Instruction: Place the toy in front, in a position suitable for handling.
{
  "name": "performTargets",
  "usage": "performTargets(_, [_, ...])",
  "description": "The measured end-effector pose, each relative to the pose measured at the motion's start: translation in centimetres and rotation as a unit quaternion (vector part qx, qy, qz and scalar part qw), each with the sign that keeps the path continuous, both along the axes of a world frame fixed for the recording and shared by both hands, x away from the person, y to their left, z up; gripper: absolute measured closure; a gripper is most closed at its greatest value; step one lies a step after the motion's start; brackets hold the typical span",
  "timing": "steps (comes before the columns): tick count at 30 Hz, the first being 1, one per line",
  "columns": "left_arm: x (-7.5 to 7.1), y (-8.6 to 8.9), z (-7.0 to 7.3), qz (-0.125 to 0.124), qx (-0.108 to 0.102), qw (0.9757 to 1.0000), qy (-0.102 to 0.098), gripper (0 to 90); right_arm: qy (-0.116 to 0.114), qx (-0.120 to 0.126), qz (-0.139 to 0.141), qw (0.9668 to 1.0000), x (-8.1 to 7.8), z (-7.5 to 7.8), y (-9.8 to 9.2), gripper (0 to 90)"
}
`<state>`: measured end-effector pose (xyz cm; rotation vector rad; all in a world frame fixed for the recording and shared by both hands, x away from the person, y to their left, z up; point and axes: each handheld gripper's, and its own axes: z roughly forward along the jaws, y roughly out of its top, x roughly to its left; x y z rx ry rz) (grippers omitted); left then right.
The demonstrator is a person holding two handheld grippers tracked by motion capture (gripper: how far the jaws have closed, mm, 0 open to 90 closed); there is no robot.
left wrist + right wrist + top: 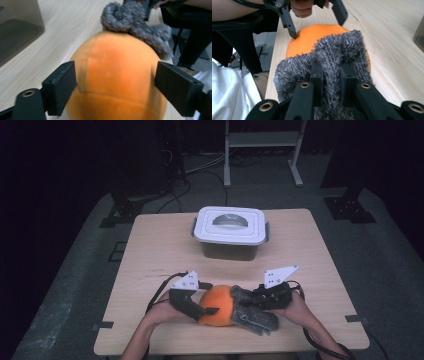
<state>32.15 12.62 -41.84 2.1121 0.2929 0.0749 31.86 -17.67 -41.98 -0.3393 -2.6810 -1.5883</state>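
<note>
Both forearms come in from the near edge. The left gripper (pixel 207 306) points right, jaws wide, straddling the orange plush ball (pixel 217 306). The right gripper (pixel 248 301) points left, jaws clamped on the grey fuzzy cloth (pixel 254 314).

lidded box (pixel 230 231) | centre-back of table (pixel 310 265) | white rack (pixel 264 140) behind

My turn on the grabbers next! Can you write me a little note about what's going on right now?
Left tool: jaws on either side of the orange plush ball; whether they press it is unclear.
Right tool: shut on the grey fuzzy cloth, which is draped over the ball's far side.
Ball and cloth sit at the table's near edge; the lidded white box stands behind them.
Done: both things in reach of the tools.
Left: probably pulling the cloth on or off the ball; the box is still closed.
</note>
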Motion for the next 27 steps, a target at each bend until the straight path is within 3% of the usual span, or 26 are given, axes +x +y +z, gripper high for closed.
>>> performTargets(4, [0.4,-0.3,-0.8,0.000,0.001,0.9995,0.030,11.7,-0.009,0.003,0.006,0.9999,-0.3,0.3,0.6,75.4])
performTargets(6, [0.4,-0.4,-0.9,-0.003,0.000,0.9993,0.037,15.2,-0.007,0.000,0.006,1.0000,-0.2,0.1,0.5,75.4])
performTargets(8, [0.3,-0.4,-0.8,0.001,0.004,0.9996,0.027,25.9,0.000,-0.004,0.001,1.0000,0.0,-0.1,0.2,75.5])
performTargets(11, [0.2,-0.4,-0.7,0.003,0.006,0.9998,0.020,34.4,0.013,-0.007,-0.010,0.9998,0.7,-0.6,-0.4,75.5])
performTargets(17, [0.1,0.0,-0.7,-0.001,0.006,0.9998,0.017,37.0,0.025,-0.039,-0.047,0.9978,1.5,-1.5,-1.8,75.5])
performTargets(21, [0.2,0.0,-0.8,0.009,-0.007,0.9996,0.024,37.1,0.017,0.004,-0.042,0.9990,1.2,-0.4,-1.7,75.5])
performTargets(23, [0.3,0.0,-0.9,0.019,-0.018,0.9993,0.028,37.7,0.012,0.013,-0.037,0.9992,0.9,0.0,-1.3,75.5])
performTargets(27, [0.1,-0.4,-0.6,0.031,-0.033,0.9990,0.003,43.1,0.006,0.017,-0.042,0.9990,1.1,0.2,-1.0,75.5])
